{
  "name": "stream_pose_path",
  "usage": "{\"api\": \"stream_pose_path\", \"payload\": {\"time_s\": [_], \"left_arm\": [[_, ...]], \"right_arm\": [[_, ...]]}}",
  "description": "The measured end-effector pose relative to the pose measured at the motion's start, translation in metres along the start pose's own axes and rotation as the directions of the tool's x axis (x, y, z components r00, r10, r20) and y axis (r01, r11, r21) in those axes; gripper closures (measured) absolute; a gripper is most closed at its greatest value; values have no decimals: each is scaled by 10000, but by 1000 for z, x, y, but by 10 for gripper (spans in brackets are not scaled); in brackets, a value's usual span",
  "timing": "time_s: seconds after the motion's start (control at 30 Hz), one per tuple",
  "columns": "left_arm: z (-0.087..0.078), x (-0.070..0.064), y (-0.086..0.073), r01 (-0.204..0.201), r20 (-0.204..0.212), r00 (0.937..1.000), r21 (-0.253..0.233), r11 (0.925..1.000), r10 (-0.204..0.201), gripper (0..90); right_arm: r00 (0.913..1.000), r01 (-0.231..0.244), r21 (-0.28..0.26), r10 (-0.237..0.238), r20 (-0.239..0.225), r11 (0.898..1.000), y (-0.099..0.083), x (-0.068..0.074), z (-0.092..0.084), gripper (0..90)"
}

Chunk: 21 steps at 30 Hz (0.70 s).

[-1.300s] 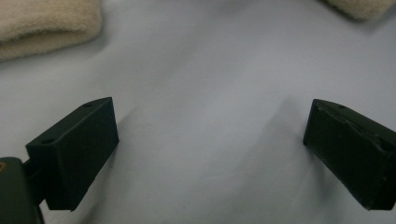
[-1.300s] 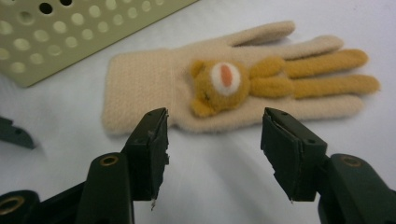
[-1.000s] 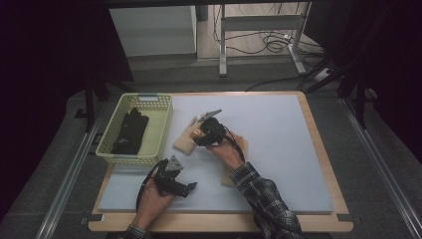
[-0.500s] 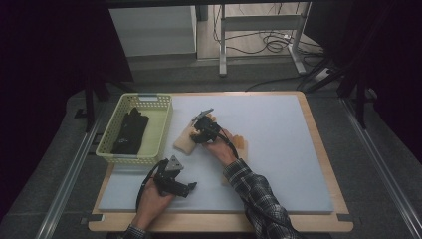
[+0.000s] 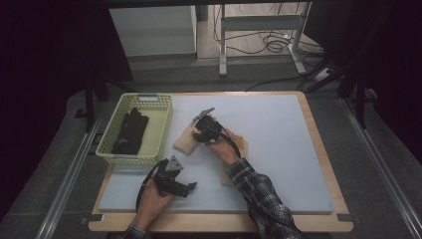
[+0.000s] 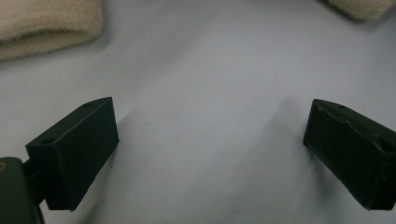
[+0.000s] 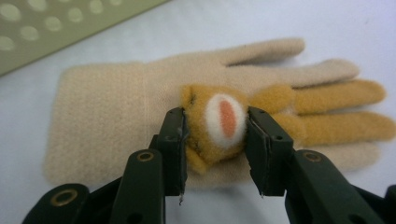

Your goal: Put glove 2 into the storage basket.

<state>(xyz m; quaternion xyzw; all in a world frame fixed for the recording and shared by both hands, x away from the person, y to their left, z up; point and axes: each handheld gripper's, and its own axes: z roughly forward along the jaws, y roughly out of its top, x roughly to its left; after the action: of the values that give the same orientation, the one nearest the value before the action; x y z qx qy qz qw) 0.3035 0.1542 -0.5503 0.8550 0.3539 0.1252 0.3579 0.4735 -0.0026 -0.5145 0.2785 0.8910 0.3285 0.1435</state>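
A beige glove [image 7: 116, 116] lies flat on the pale mat, fingers pointing right in the right gripper view, with a raised orange-brown patch [image 7: 219, 121] bearing a white and orange oval. My right gripper [image 7: 215, 135] has just been closing its jaws, and its pads now press on both sides of that bunched patch. From the high view the right gripper [image 5: 199, 133] sits over the glove [image 5: 183, 143] beside the basket. My left gripper [image 6: 210, 140] stands open over bare mat, nothing between its jaws; in the high view the left gripper [image 5: 189, 188] rests low near the front edge.
A pale green perforated basket [image 5: 149, 99] holding black gloves [image 5: 130, 130] stands at the mat's left. More beige fabric [image 5: 243, 145] lies by the right wrist. Beige fabric [image 6: 46, 23] shows beyond the left jaws. The wooden table edge [image 5: 318, 144] frames the mat.
The right hand and forearm have shifted slightly left over the beige glove. The left hand has stayed in place.
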Motion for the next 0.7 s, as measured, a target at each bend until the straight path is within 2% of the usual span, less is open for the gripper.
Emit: {"api": "stream_pose_path", "payload": {"time_s": [0.3, 0.4, 0.7], "left_arm": [[0, 0, 0, -22, -9, 10000, 17, 10000, 22, 32], [0, 0, 0, -3, 7, 10000, -4, 10000, 3, 32], [0, 0, 0, -37, -2, 10000, 14, 10000, 37, 32]], "right_arm": [[9993, 362, -363, -364, -46, 9987, 3, 4, -26, 604], [9992, 342, -535, -352, -173, 9980, 3, 4, -35, 604], [9957, 702, -1007, -758, -527, 9924, 3, 8, -68, 603]]}}
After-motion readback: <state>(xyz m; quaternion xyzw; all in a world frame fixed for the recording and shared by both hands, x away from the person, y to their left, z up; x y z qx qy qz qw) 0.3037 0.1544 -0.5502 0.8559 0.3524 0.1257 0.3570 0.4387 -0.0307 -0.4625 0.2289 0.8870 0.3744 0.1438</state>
